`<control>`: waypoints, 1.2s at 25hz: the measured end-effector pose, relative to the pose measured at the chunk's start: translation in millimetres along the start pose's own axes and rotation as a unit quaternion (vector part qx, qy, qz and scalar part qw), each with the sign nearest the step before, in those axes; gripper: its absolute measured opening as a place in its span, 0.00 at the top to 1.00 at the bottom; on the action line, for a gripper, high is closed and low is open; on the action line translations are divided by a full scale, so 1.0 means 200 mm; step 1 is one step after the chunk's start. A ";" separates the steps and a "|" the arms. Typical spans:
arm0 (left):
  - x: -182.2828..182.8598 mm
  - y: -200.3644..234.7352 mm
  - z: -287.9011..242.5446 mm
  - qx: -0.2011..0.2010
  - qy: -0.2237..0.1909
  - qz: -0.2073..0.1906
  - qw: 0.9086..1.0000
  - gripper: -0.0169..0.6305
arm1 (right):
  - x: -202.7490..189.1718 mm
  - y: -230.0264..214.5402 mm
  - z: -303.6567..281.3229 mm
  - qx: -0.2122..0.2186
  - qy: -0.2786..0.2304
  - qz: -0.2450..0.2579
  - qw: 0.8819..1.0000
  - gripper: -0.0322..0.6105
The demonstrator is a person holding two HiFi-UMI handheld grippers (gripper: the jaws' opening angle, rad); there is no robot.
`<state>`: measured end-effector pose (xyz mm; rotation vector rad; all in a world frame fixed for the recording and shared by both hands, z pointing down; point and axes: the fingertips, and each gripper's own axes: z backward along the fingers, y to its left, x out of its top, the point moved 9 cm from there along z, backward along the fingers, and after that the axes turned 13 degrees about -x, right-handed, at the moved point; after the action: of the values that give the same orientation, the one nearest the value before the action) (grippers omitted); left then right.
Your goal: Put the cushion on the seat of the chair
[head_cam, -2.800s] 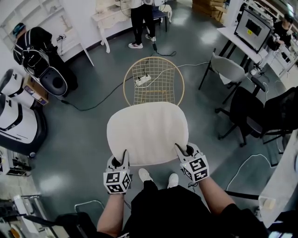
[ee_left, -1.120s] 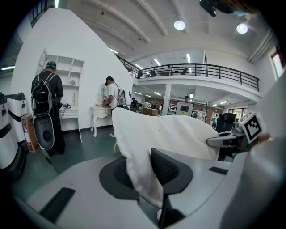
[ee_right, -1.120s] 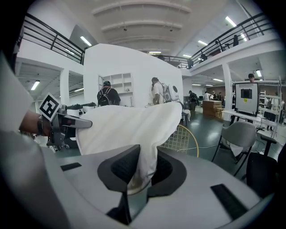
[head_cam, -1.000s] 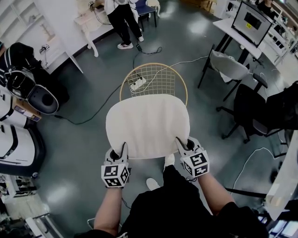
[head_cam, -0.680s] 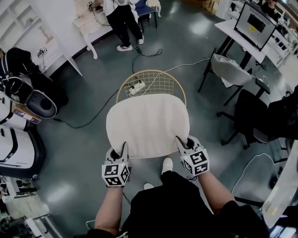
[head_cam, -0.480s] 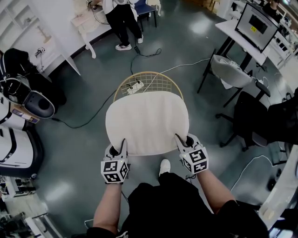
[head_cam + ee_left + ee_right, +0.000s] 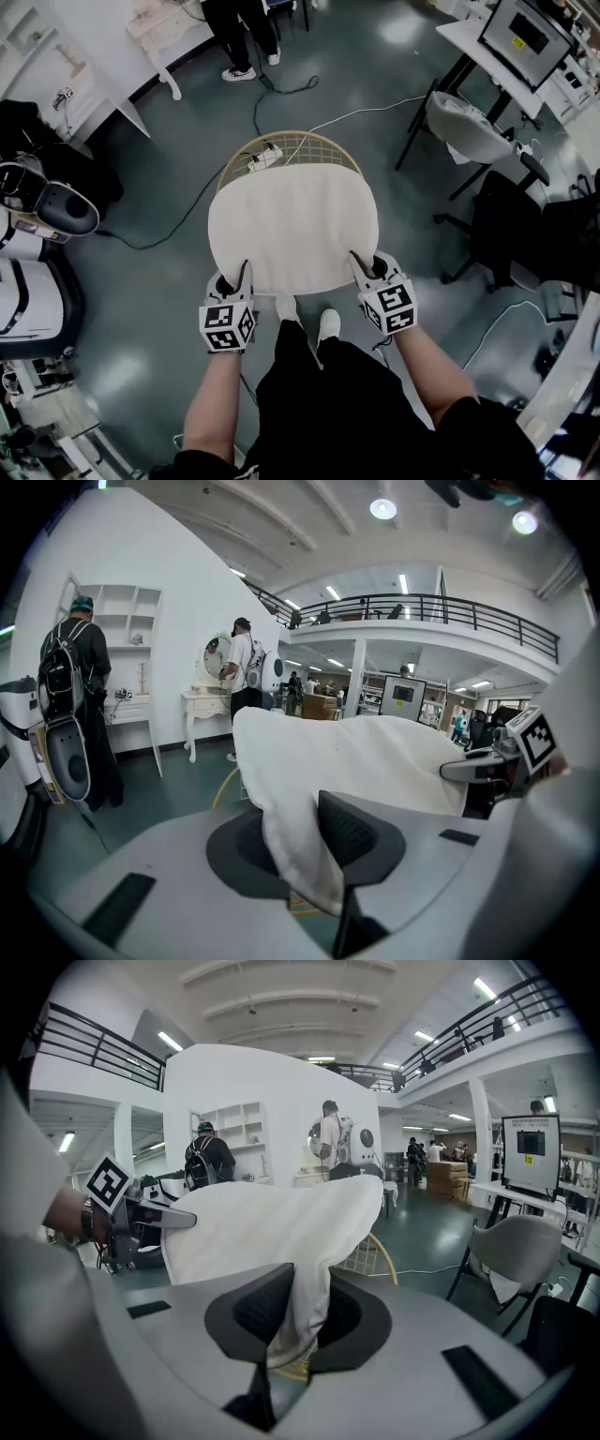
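The white cushion [image 7: 292,230] is held by its near edge, spread out flat above the gold wire chair [image 7: 291,138], whose seat is mostly covered when seen from above; whether the two touch cannot be told. The left gripper [image 7: 234,277] is closed on the near left corner, fabric pinched between its narrowly parted jaws. The right gripper [image 7: 367,265] is clamped likewise on the near right corner.

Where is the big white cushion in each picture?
Head view: the cushion is in the middle, over the wire chair.
Left gripper view: the cushion runs from the bottom middle out to the right.
Right gripper view: the cushion runs from the middle out to the left.
Shared landmark: the wire chair peeks out from behind the cushion in all three.
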<state>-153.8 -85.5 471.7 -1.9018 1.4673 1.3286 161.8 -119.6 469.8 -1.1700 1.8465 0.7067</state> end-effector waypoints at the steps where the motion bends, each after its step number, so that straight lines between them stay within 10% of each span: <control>1: -0.01 0.02 -0.03 -0.002 0.003 0.000 1.000 0.81 | -0.01 0.00 -0.03 -0.002 0.003 -0.001 1.000 0.85; 30: -0.91 0.79 -1.22 -0.058 0.158 0.019 0.985 0.80 | -0.99 0.01 -1.30 -0.054 0.184 -0.026 0.981 0.85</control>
<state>-188.9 -235.0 777.8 -2.2545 1.6116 1.1918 118.2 -236.0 772.2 -1.4943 2.0892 0.5951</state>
